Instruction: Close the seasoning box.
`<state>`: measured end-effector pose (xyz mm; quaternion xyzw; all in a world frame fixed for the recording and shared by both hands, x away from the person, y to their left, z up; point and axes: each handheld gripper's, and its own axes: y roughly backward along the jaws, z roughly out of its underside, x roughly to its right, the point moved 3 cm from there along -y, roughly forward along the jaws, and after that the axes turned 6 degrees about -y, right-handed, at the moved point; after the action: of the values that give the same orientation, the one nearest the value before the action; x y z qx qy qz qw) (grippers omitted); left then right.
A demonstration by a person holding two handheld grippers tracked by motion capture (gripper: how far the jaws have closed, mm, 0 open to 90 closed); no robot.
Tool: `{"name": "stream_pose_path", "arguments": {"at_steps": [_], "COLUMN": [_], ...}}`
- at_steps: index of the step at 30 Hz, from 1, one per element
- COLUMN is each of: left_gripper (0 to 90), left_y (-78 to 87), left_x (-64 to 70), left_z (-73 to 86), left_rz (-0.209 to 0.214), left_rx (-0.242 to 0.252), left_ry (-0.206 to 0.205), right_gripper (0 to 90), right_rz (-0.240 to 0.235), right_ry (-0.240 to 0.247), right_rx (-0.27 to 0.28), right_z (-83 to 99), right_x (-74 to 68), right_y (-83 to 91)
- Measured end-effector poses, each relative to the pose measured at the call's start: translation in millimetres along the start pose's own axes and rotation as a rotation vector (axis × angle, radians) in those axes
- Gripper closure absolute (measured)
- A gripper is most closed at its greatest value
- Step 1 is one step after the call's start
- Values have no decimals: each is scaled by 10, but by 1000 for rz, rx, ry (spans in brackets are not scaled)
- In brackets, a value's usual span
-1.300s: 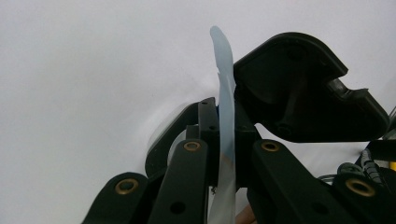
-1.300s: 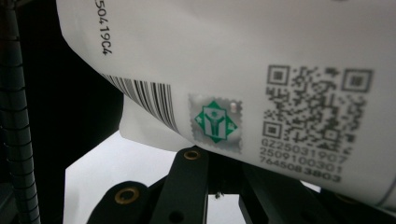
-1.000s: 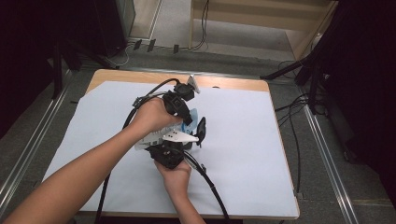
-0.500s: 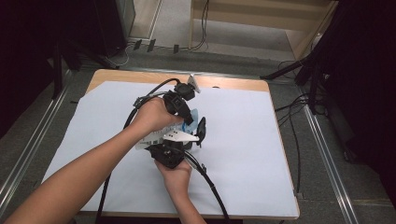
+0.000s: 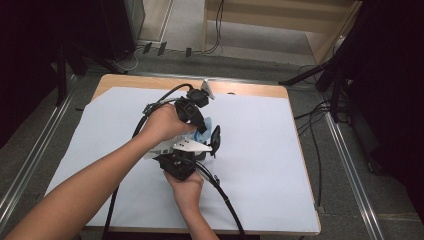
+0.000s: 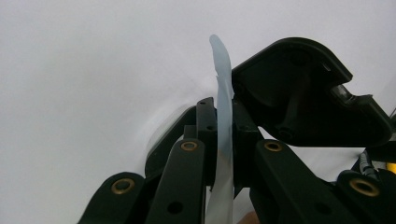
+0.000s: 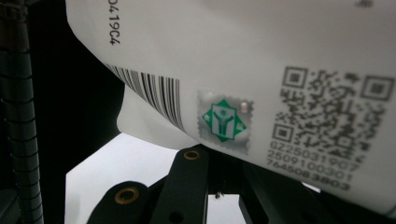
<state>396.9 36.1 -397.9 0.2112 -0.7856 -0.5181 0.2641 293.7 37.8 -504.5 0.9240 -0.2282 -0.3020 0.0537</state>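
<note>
Near the table edge, at the right tongs (image 5: 200,150): hard to tell if closed or apart, because the tips are hidden under the white packet (image 7: 261,70). Could lose the packet if the grip there is only light; would then drop onto the white-covered table (image 5: 260,150), printed codes and green seal facing down or up by chance. Could also catch the trailing cable (image 5: 225,200) under the wrist and drag the tool sideways.

A little farther, at the left tongs (image 6: 223,116): pressed together on a thin pale blue sheet (image 6: 223,65), held by its edge and standing up between the jaws. Could tear or slip out if pulled too fast or at an angle, since very little of the material is gripped. Could knock against the other tool's black jaw, which sits just beside.

As for the pose: right hand (image 5: 186,187) coming in from below, forearm nearly straight, tool pointing away from the body. Left hand (image 5: 162,122) reaching over from the left, forearm crossing the table diagonally, wrist bent down, tool tipped toward the blue sheet at the middle of the table, just beyond the packet.
</note>
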Motion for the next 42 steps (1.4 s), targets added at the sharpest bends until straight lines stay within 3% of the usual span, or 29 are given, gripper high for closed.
{"name": "stream_pose_path", "arguments": {"at_steps": [22, 42], "left_gripper": [860, 864], "left_y": [-6, -1], "left_x": [24, 17], "left_z": [-17, -37], "left_rz": [-4, -14], "left_rx": [9, 11], "left_ry": [-17, -6], "right_gripper": [900, 900], "right_rz": [-8, -11], "right_ry": [2, 7], "right_rx": [-4, 8], "right_z": [14, -1], "right_x": [-14, -14], "right_y": [-10, -8]}}
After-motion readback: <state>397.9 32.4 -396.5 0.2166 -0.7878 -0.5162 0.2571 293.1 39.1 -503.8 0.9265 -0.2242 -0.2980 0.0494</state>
